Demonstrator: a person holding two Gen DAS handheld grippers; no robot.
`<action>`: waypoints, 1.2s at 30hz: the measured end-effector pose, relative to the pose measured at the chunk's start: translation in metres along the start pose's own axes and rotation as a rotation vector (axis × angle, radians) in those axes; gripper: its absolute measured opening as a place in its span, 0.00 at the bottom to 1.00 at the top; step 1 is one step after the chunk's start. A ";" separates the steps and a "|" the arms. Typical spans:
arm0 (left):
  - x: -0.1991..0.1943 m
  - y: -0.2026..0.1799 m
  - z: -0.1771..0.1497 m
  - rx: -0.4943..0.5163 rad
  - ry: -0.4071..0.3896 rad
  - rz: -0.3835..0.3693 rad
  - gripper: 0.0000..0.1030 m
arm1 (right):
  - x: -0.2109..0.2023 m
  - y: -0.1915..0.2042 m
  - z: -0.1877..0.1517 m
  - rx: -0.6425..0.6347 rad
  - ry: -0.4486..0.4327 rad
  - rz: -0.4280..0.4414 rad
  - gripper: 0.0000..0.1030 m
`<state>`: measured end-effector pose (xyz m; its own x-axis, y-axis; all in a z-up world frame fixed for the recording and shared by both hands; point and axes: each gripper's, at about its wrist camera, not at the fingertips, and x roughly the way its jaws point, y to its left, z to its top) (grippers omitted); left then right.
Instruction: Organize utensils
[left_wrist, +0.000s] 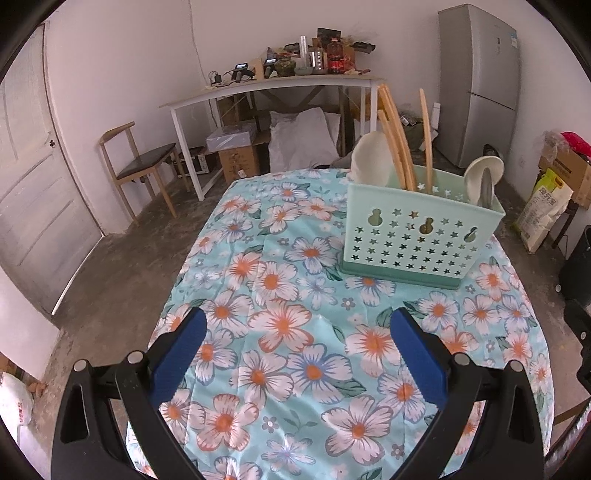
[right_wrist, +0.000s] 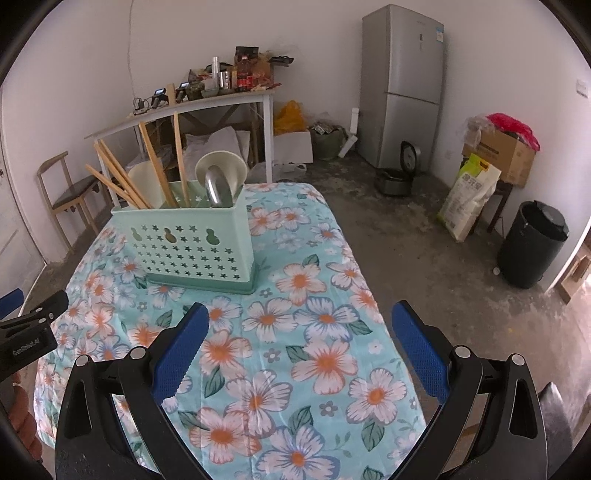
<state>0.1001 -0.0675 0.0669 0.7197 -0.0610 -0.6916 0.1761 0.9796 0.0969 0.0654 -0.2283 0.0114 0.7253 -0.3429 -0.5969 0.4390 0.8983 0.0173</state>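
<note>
the flowered tablecloth (left_wrist: 280, 332) is lying bare between the left gripper (left_wrist: 297, 328) and the utensil holder (left_wrist: 417, 236), giving open passage across the near and left parts of the table. the right gripper (right_wrist: 299, 325) is likewise facing bare cloth, with open room to the right of the holder (right_wrist: 195, 243) up to the table edge. the holder is standing as the only obstacle on the table. wooden chopsticks (right_wrist: 122, 177) are leaning out of its top toward the left in the right wrist view, and white spoons (left_wrist: 369, 157) are rising above its rim, crowding the space directly over the holder. both grippers are standing with jaws apart and empty.
</note>
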 end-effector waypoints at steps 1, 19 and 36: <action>0.000 0.001 0.001 -0.006 -0.002 0.008 0.95 | 0.000 -0.001 0.001 -0.002 -0.003 -0.007 0.92; 0.005 0.009 0.002 -0.038 0.016 0.064 0.95 | 0.007 -0.005 0.001 0.003 0.007 -0.015 0.92; 0.004 0.007 0.000 -0.034 0.018 0.056 0.95 | 0.006 0.001 0.001 -0.021 0.014 -0.001 0.92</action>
<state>0.1046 -0.0609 0.0646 0.7157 -0.0027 -0.6984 0.1127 0.9873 0.1116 0.0711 -0.2296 0.0087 0.7177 -0.3400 -0.6077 0.4280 0.9038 0.0000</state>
